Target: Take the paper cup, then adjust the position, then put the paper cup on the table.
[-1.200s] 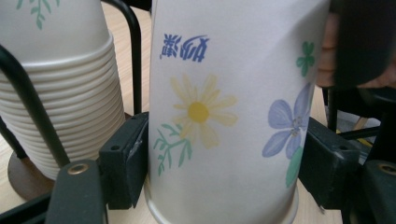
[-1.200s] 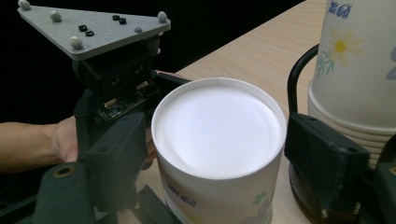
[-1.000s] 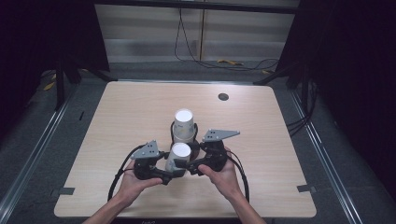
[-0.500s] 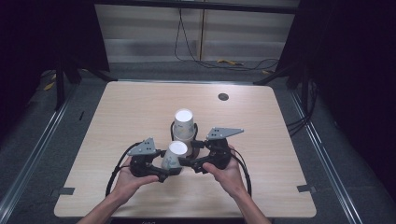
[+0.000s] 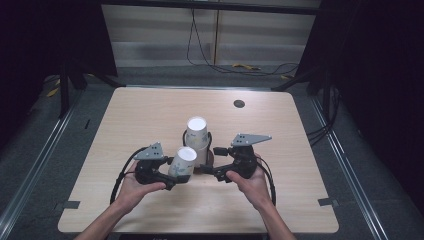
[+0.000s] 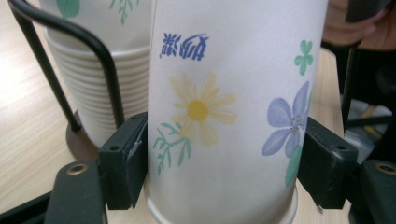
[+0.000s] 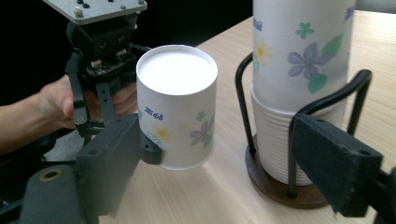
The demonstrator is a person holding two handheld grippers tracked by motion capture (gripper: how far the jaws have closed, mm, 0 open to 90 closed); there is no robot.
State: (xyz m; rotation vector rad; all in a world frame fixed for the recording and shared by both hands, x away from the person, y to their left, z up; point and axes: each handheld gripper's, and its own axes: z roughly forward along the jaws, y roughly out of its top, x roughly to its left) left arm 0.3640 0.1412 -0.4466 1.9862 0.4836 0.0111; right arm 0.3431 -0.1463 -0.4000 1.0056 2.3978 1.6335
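While the stack [image 5: 198, 145] stays in its holder on the worktop [image 5: 130, 120], the cup [image 5: 182, 162], pulled off, now sits just left of the stack, grasped by the left claw [image 5: 172, 177]; the right claw [image 5: 212, 160] gapes released.

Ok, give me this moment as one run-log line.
left gripper: shut on paper cup, upside down | right gripper: open, beside cup stack | holder: on table

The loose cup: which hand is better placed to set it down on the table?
The left. Its gripper already clamps the cup upside down, just beside the stack. The right gripper is open, holding nothing.
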